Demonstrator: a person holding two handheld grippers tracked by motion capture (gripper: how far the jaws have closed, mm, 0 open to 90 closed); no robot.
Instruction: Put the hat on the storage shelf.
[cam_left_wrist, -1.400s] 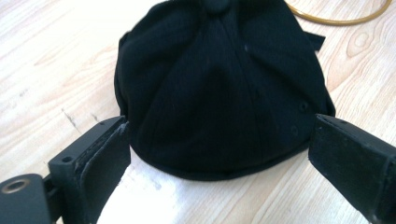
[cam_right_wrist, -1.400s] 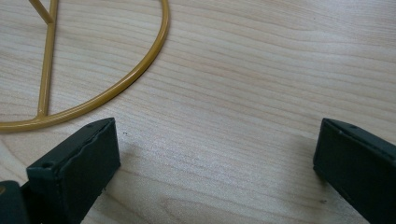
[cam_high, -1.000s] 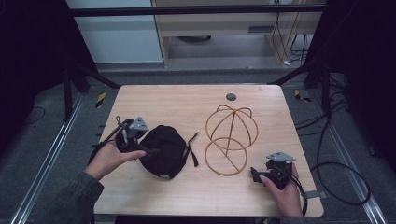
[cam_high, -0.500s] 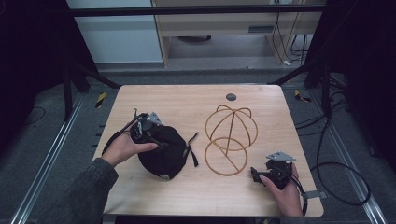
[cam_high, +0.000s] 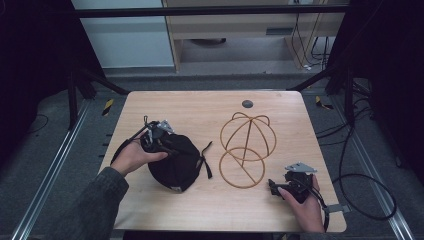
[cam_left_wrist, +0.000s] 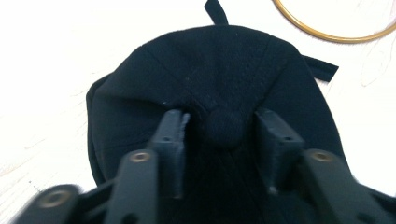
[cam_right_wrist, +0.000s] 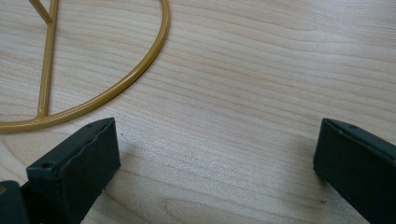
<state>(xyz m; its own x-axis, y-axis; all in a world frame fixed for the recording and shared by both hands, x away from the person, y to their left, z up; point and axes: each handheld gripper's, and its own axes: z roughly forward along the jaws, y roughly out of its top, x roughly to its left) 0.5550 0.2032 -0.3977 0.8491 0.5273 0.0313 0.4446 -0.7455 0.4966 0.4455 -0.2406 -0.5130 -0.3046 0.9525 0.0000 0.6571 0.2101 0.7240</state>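
High view: a pale wooden bench (cam_high: 200, 107) fills the middle of the frame. A black fabric baseball cap (cam_high: 177, 162) lies left of centre on it, crown up, with its adjustment strap (cam_high: 204, 157) trailing toward the right. To the right of the cap, close beside the strap but apart from the crown, stands a gold wire hat stand (cam_high: 246, 150), made of a domed cage above a flat ring base. A small dark round disc (cam_high: 247, 104) sits in the bench top in the upper middle, well apart from both.

The left hand-held gripper (cam_high: 159, 140) rests on the upper left part of the cap, with the person's left hand (cam_high: 131, 156) behind it. In the left gripper view, this hand-held gripper (cam_left_wrist: 219, 123) has just been narrowing its jaws; they now stand either side of the cap's top button (cam_left_wrist: 225, 128), and the inner pads press into the bunched crown fabric of the cap (cam_left_wrist: 210, 70).

The right hand-held gripper (cam_high: 274, 186) lies low at the lower right of the frame, just beside the ring base, held by the right hand (cam_high: 302, 205). In the right gripper view, its jaws are spread wide over bare wood (cam_right_wrist: 243, 93), with the ring (cam_right_wrist: 140, 70) at the upper left.
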